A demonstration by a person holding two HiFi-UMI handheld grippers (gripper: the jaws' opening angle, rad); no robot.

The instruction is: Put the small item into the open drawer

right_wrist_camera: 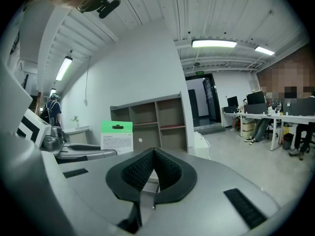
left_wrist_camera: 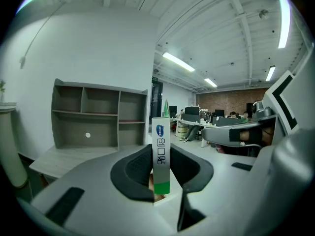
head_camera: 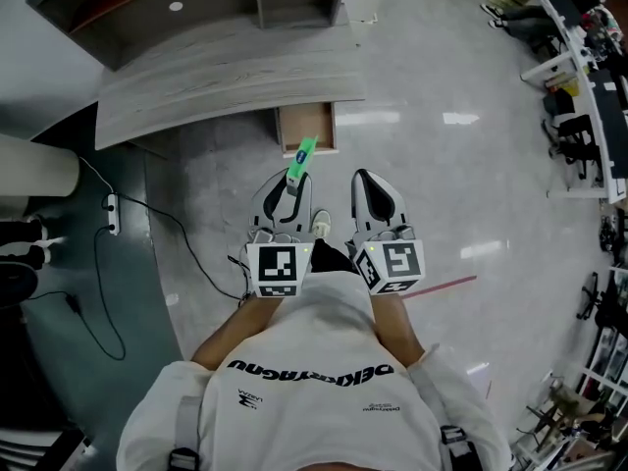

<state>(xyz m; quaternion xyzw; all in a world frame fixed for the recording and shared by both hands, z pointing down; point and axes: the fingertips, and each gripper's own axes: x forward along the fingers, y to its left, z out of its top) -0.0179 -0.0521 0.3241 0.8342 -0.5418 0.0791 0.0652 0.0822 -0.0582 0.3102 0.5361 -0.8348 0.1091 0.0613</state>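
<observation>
Standing on end between the pads of the left gripper (left_wrist_camera: 161, 177), the small item (left_wrist_camera: 161, 154) is a slim white carton with a green band at its clamped end and a blue logo higher up. The jaws are clenched on its two broad faces near that end, so most of its length sticks out past them. In the head view it pokes forward, its far tip over the front edge of the open drawer (head_camera: 283, 130), which is pulled out from under the pale wooden desk (head_camera: 226, 72).

It looks like thin card: probably very light, stiff along its folded edges but easy to dent across the flat faces, and its glossy print may slide in a loose pinch. The present hold on the broad sides, low down, seems sensible. A grip nearer the middle would likely wobble less.

The right gripper (right_wrist_camera: 150, 173) has its jaws pressed together with nothing between them and is held just beside the left. An open-fronted shelf unit (left_wrist_camera: 98, 114) stands against the wall behind the desk
</observation>
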